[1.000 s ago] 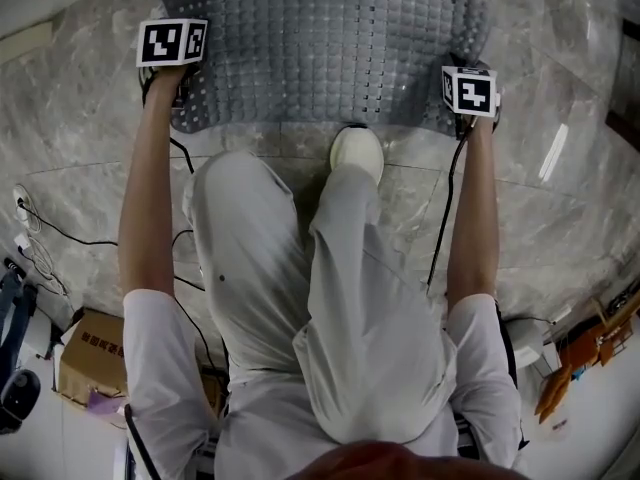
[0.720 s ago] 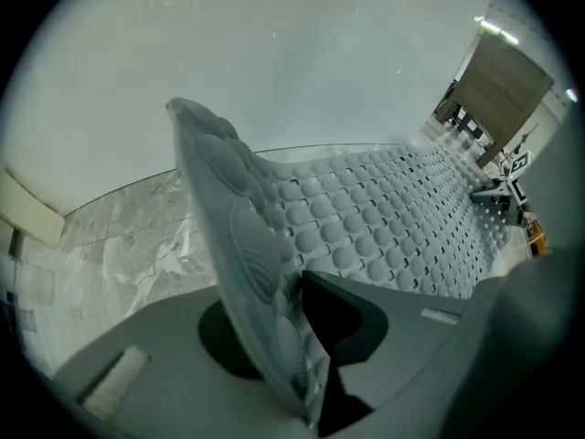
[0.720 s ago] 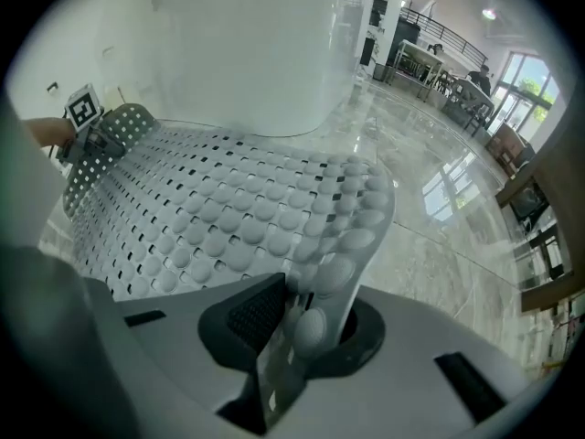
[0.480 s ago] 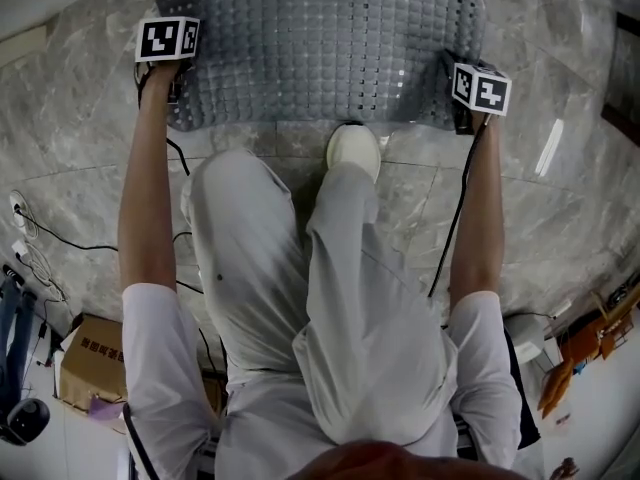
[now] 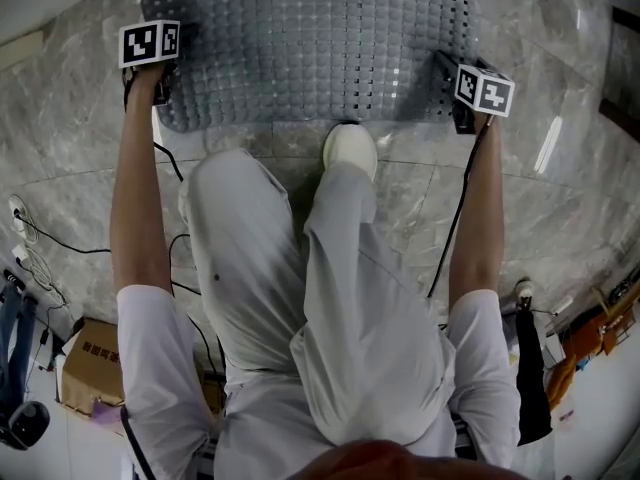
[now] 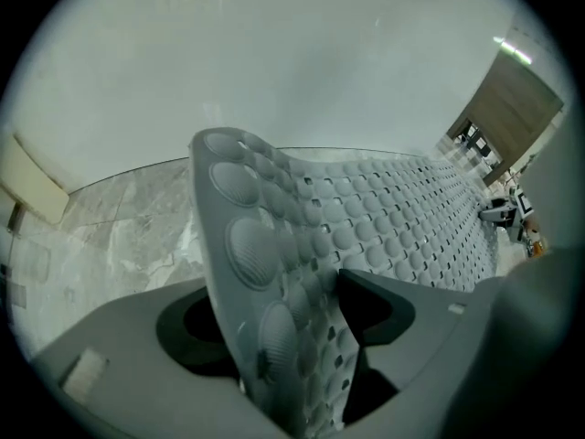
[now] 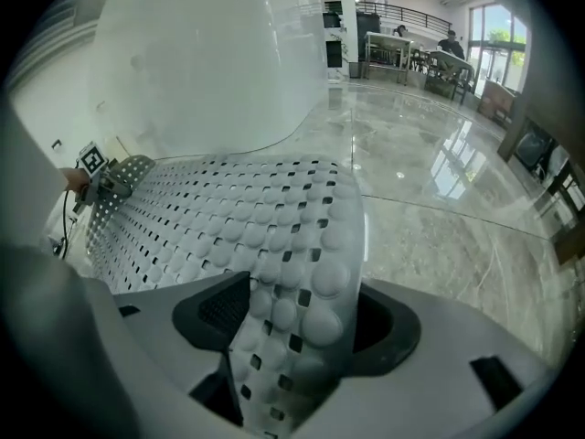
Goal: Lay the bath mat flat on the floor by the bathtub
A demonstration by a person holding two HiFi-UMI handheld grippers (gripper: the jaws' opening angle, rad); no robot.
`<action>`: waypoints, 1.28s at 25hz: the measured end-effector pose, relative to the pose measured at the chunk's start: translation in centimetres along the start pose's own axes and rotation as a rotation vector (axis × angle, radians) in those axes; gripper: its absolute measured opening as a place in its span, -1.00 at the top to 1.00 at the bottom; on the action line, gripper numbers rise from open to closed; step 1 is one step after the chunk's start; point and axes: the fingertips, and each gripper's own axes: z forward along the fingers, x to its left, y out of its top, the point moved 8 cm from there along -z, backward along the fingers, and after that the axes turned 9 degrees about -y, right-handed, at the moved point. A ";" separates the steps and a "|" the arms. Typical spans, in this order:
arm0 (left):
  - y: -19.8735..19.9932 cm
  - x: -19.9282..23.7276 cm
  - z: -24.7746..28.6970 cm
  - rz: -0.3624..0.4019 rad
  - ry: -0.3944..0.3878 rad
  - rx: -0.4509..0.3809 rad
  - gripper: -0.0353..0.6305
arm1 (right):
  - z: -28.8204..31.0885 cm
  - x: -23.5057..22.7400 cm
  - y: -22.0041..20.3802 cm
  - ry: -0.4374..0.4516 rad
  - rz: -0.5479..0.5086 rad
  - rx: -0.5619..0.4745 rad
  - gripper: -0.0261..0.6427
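The grey bubbled bath mat (image 5: 310, 48) lies spread on the marble floor (image 5: 560, 218) at the foot of the white bathtub (image 7: 201, 62). My left gripper (image 5: 162, 80) is at the mat's near left corner. In the left gripper view that corner (image 6: 274, 273) stands curled up between the jaws of the left gripper (image 6: 283, 323), which are opening, pads off it. My right gripper (image 5: 456, 103) is at the near right corner. Its jaws are opening too, and in the right gripper view the mat's edge (image 7: 292, 245) lies loose between the pads of the right gripper (image 7: 297, 323).
The person's white shoe (image 5: 350, 148) stands right at the mat's near edge. Cables (image 5: 40, 233) trail over the floor at the left, and a cardboard box (image 5: 85, 368) sits at the lower left. Bags and clutter (image 5: 590, 343) lie at the lower right.
Both grippers have gone from shut on the mat's corners to open. The left gripper has shifted left and away from me, and the mat lies flatter and farther out.
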 end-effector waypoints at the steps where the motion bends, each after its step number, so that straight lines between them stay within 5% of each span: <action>1: -0.1 0.2 -0.1 -0.010 -0.007 -0.004 -0.12 | 0.0 0.0 -0.1 0.007 -0.011 0.005 0.01; 11: -0.9 1.5 -0.5 -0.010 -0.019 0.019 -0.51 | -0.3 -0.5 -0.9 0.024 -0.051 0.047 -0.27; 23: -2.2 2.8 -2.1 0.005 -0.013 0.010 -0.52 | -0.9 -1.7 -2.3 -0.017 -0.013 0.051 -0.47; 32: -2.2 1.5 -2.8 0.020 -0.022 -0.036 -0.50 | -2.4 -1.1 -1.8 -0.132 -0.091 -0.003 -0.43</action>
